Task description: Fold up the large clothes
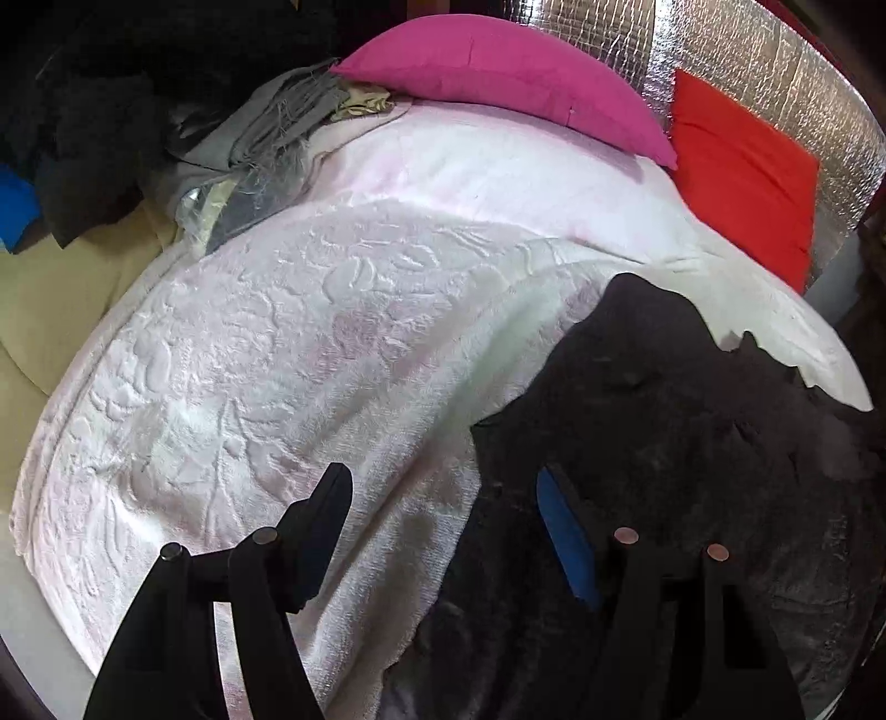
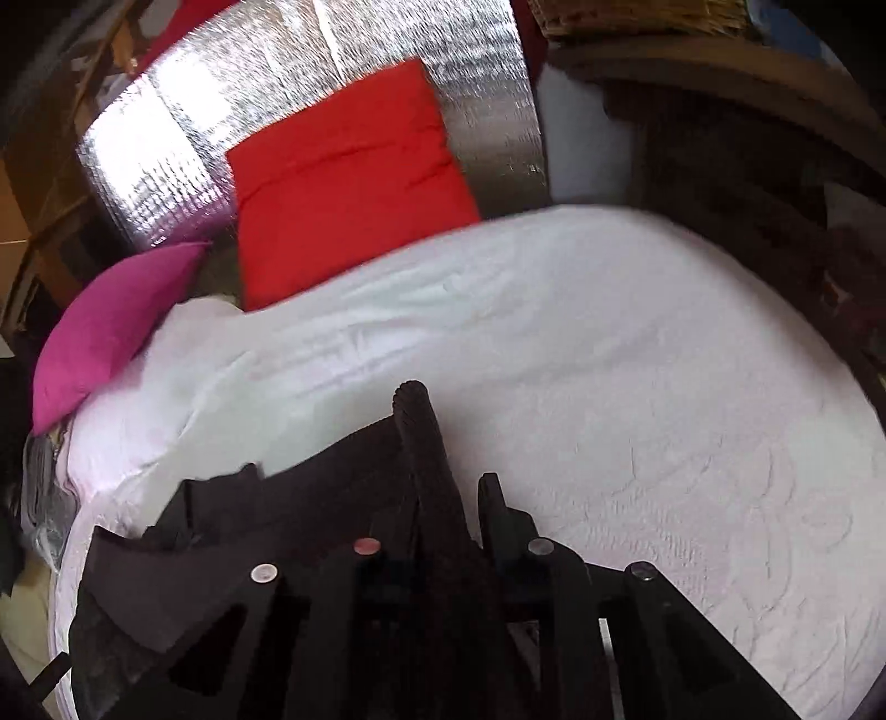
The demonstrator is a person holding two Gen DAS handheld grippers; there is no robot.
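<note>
Dark garment [image 1: 692,443] lies on the white embossed blanket [image 1: 249,387], spread over the near right part of the bed in the left wrist view. Left gripper [image 1: 443,498] fingers stand wide apart, nothing between them; left finger [image 1: 326,515] is over bare blanket, right finger with blue pad [image 1: 565,537] is over the garment's left edge. Whether that finger touches the cloth cannot be told

Right wrist view: right gripper [image 2: 448,476] is clamped on a ribbed dark strip of the garment [image 2: 421,437], which runs up between the fingers and pokes out past the tips. The rest of the dark cloth [image 2: 277,498] trails to the left of the gripper, lying in angular folds on the blanket [image 2: 637,387]

Only the left view shows: pile of dark and grey clothes [image 1: 166,111] at the far left of the bed, beige sheet [image 1: 55,288] beside the blanket, full extent of the garment's ragged far edge. Only the right view shows: the ribbed strip in the grip, dark wooden furniture [image 2: 720,138] to the right of the bed, wicker basket [image 2: 637,16] on top

Both show the pink pillow [image 1: 498,72] and red pillow [image 1: 742,171] at the head, against silver foil panel [image 1: 775,55]; right view has the red pillow [image 2: 349,177] central, pink pillow [image 2: 111,327] at left, foil panel [image 2: 221,111] behind
</note>
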